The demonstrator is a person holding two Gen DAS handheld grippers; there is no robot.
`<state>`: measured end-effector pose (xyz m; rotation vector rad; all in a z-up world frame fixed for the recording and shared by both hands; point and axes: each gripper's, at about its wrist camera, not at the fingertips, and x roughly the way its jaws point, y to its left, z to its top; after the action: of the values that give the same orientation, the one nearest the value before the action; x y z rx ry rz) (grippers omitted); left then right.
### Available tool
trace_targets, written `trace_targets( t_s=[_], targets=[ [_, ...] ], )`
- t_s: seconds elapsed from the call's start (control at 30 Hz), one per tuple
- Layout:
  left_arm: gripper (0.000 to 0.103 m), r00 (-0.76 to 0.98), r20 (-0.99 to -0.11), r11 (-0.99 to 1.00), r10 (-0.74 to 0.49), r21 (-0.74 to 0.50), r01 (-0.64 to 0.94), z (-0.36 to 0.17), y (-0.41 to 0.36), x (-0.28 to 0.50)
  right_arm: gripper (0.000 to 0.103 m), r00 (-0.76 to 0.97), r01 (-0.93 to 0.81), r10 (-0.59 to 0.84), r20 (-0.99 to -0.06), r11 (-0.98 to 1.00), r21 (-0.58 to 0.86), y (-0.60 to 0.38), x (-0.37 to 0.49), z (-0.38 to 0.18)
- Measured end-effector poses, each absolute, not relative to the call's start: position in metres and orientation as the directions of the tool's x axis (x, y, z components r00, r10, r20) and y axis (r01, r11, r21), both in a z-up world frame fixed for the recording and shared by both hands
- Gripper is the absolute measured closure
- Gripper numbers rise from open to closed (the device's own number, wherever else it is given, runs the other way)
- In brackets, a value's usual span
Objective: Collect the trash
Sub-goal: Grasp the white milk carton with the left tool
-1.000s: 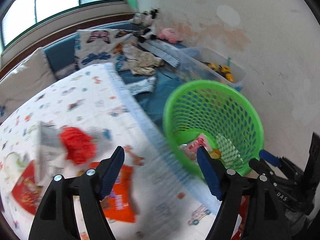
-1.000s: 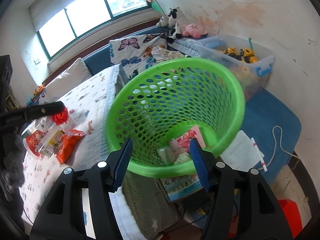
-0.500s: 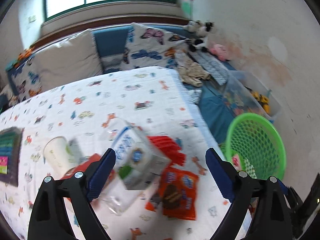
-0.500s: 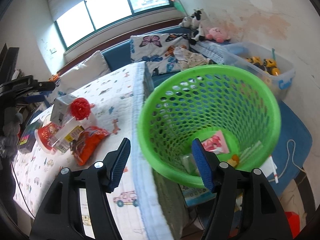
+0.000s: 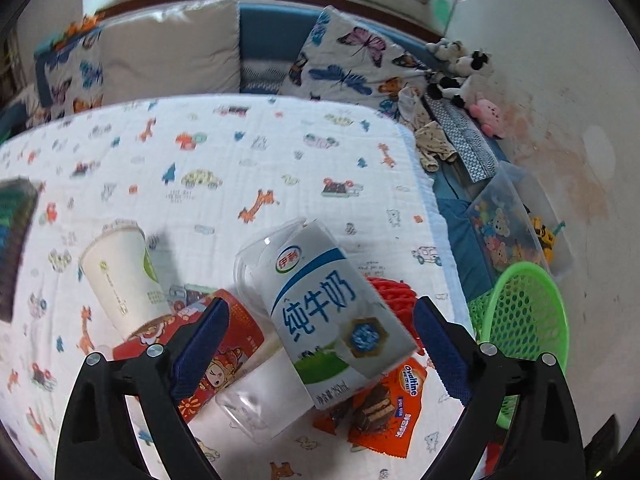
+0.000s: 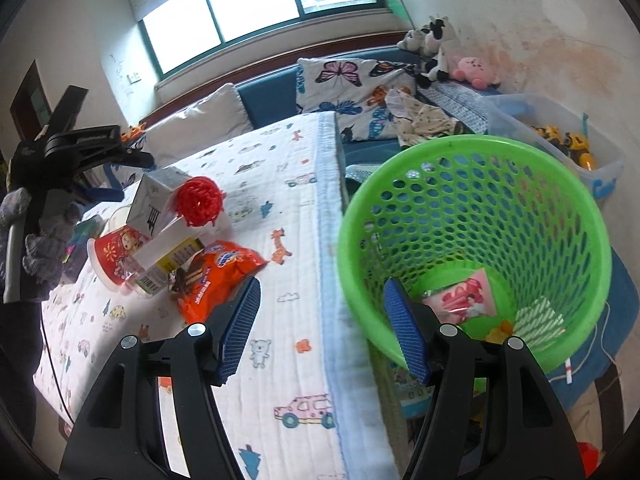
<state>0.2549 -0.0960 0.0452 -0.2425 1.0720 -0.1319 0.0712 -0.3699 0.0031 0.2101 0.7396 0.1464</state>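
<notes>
Left gripper (image 5: pixel 320 344): your jaws stand wide apart above the trash pile, nothing pressed by either pad – the milk carton (image 5: pixel 332 316) shows between them but lies below, untouched.
Right gripper (image 6: pixel 320 332): your jaws are parted and grasp nothing; one blue pad shows over the quilt's edge, the other in front of the green basket (image 6: pixel 476 240), near its rim.
Milk carton: it lies tilted on a clear plastic cup (image 5: pixel 260 392), at the middle of the pile.
Red cup (image 5: pixel 200 356): on its side, just left of the carton, partly behind your left pad.
White paper cup (image 5: pixel 120 276): lying down, further left of the carton.
Red mesh ball (image 5: pixel 394 296): just right of the carton, touching it.
Orange snack wrapper (image 5: pixel 384 412): flat on the quilt, partly under the carton's lower end.
Quilt (image 5: pixel 224 168): the printed cover that the whole pile rests on.
Green basket: well right of the carton, off the quilt's edge – a pink packet (image 6: pixel 464 300) and a striped packet (image 6: pixel 538 322) lie in its bottom.
</notes>
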Motion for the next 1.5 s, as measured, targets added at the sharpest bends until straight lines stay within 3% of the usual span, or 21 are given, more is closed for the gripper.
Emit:
trace_targets(
  t_s=[0.63, 0.7, 0.77, 1.07, 1.5],
  targets=[
    [0.014, 0.388, -0.86, 0.908, -0.333, -0.403, -0.116, 0.014, -0.085, 0.285, 0.038, 0.688, -0.134, 0.27, -0.673, 0.96, 0.247, -0.336, 0.093, -0.006],
    [0.025, 0.385, -0.859, 0.905, -0.337, -0.408, -0.118, 0.011, -0.085, 0.285, 0.038, 0.684, -0.142, 0.276, -0.675, 0.958, 0.248, -0.332, 0.095, -0.007],
    [0.026, 0.383, -0.856, 0.903, -0.347, -0.416, -0.11, 0.01, -0.085, 0.285, 0.038, 0.679, -0.149, 0.283, -0.677, 0.957, 0.25, -0.329, 0.097, -0.008],
    [0.028, 0.436, -0.828, 0.911, -0.352, -0.41, -0.042, 0.032, -0.083, 0.266, 0.038, 0.66, -0.177, 0.31, -0.684, 0.949, 0.26, -0.314, 0.103, -0.012],
    [0.028, 0.531, -0.801, 0.959, -0.276, -0.267, 0.096, 0.064, -0.073, 0.214, 0.032, 0.611, -0.189, 0.346, -0.712, 0.937, 0.294, -0.278, 0.116, -0.022]
  ],
)
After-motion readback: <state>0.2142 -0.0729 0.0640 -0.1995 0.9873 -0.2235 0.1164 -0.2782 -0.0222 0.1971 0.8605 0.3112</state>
